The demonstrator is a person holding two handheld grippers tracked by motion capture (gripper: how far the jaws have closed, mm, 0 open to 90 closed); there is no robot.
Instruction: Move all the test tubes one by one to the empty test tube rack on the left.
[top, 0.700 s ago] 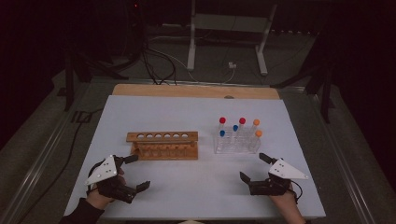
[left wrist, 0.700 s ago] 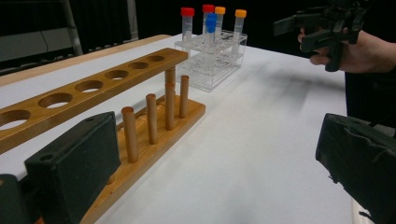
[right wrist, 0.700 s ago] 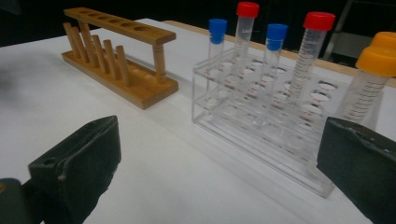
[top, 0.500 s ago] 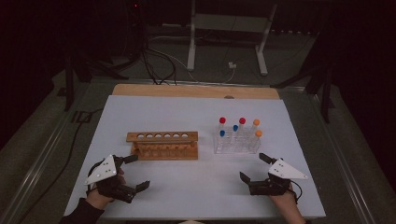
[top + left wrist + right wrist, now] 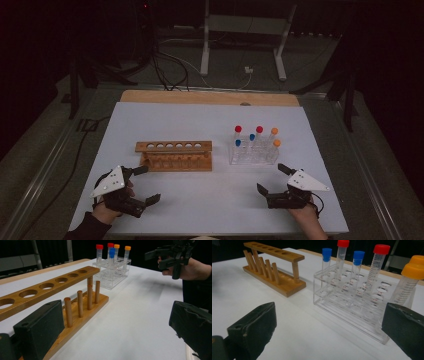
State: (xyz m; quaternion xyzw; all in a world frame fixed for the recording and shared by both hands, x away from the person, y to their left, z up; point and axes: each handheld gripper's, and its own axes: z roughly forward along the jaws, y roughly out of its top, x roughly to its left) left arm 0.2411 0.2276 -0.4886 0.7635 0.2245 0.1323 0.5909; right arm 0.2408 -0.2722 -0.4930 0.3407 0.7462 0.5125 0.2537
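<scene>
While both your left gripper (image 5: 141, 185) and right gripper (image 5: 272, 179) sat released at lower frame, you were starting; next, reach the capped tubes (image 5: 256, 139) at center right.

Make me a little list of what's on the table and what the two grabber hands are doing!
table: white tabletop
wooden rack: brown wooden test-tube rack, six holes, all empty
clear rack: transparent plastic tube rack, right of the wooden one
tubes: six clear capped tubes standing in the clear rack, two with red caps, two blue, two orange
left gripper: jaws open, holding nothing, near the wooden rack
right gripper: jaws open, holding nothing, in front of the clear rack
</scene>
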